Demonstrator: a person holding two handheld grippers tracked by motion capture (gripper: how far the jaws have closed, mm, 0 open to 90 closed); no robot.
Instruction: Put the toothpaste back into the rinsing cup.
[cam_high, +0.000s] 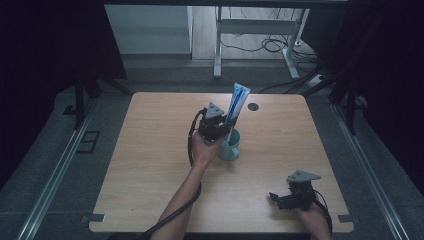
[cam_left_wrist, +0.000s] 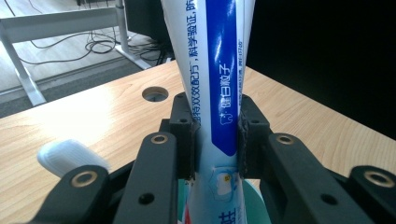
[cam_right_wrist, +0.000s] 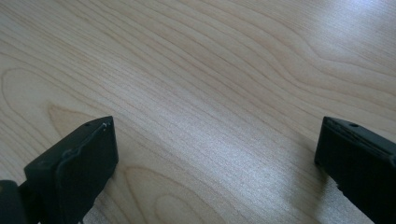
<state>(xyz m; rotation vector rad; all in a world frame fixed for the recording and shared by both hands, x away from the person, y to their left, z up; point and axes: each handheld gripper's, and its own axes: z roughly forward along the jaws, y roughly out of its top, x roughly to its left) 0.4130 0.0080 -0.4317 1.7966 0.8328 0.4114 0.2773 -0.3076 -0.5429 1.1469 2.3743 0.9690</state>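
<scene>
The cup stands near the centre of the table. The toothpaste tube stands upright in the cup, clamped by the left gripper. The right gripper rests well apart, by the table's near right edge. A hole lies behind the cup.

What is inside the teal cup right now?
The toothpaste tube stands upright with its lower end in the teal cup, clamped by the left gripper. The cup's bottom is hidden behind the gripper and tube.
</scene>
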